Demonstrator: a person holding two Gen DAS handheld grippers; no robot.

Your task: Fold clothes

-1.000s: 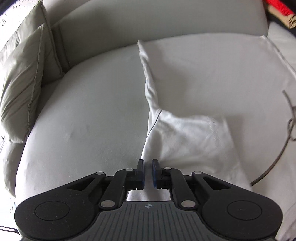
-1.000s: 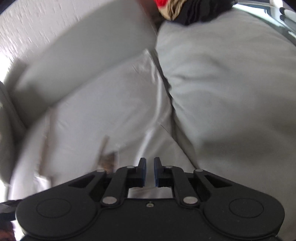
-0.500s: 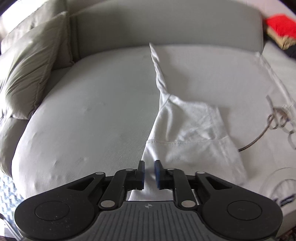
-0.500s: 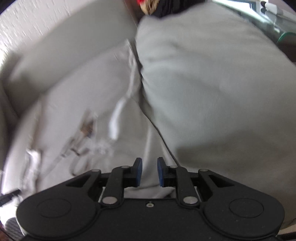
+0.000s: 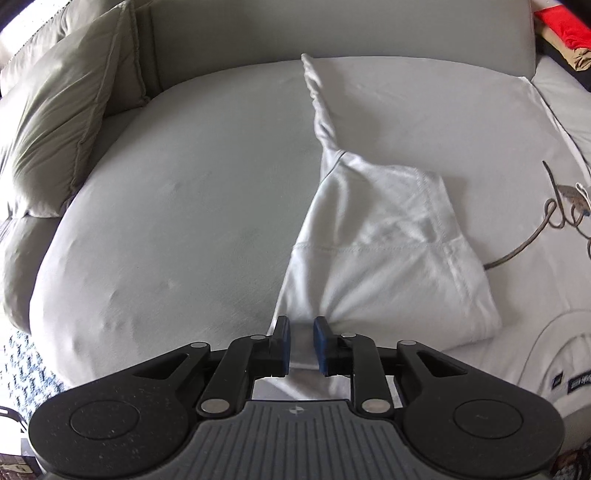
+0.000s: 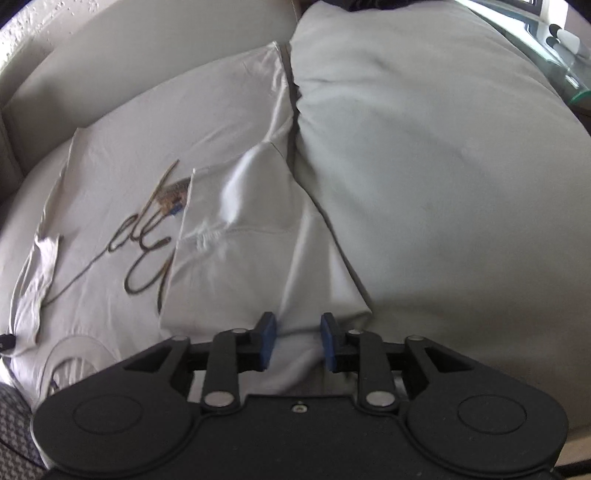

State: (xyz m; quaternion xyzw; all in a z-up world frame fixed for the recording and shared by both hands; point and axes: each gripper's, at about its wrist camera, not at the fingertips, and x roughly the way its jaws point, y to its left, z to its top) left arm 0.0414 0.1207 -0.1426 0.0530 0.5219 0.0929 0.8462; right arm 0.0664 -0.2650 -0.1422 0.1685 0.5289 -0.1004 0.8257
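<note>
A white T-shirt [image 5: 388,236] lies flat on the sofa, its sleeve side folded over the body; dark script lettering [image 5: 554,218] shows on its chest. My left gripper [image 5: 302,341] sits at the near end of that fold. Its jaws are opening, and shirt cloth lies loose between them with creases fanning out from the spot. In the right wrist view the same T-shirt [image 6: 240,266] shows its other folded side and the lettering [image 6: 147,251]. My right gripper [image 6: 298,339] is over that fold's near edge, jaws opening, with cloth in the gap but not pinched.
An olive cushion [image 5: 62,122] leans at the sofa's left end. The grey seat [image 5: 184,206] lies left of the shirt, and a second seat cushion [image 6: 443,166] bulges to its right. Red and brown clothes [image 5: 565,26] lie far right. A patterned rug [image 5: 22,369] shows below.
Both grippers' jaws have widened from nearly shut. Both have drawn back toward the near edge of the shirt, so more of the folded sides and the lettering shows.
</note>
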